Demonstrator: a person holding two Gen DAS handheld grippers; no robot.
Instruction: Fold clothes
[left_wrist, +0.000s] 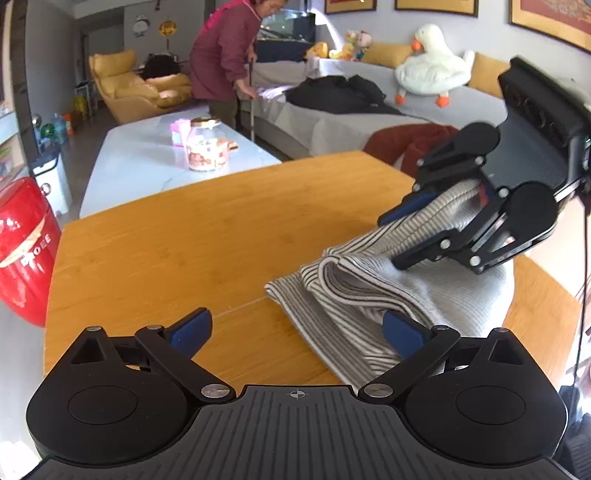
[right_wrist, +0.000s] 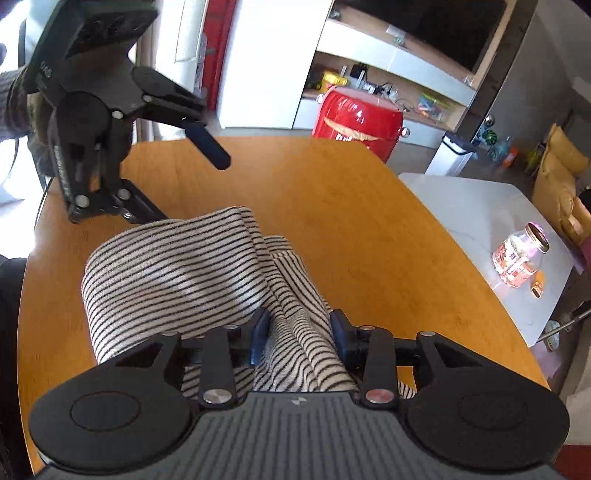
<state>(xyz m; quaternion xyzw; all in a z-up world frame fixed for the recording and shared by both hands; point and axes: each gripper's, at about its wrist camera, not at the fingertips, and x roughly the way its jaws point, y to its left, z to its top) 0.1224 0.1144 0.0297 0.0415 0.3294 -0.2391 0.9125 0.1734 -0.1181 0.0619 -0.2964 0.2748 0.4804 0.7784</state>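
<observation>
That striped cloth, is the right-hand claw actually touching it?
Touching. In the right wrist view, the right gripper has the striped cloth bunched between its blue fingers.

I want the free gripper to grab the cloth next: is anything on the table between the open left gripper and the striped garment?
Nothing visible blocks it. The left gripper is open over bare wooden table, and the striped garment already lies beside its right finger. The right gripper holds the garment's far end, clear of that path.

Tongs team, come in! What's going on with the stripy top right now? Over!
Right tongs shut on the black-and-white striped knit garment, bunched on the round wooden table. Left tongs open, holding nothing, beside it. Nothing in the way. Over.
</observation>
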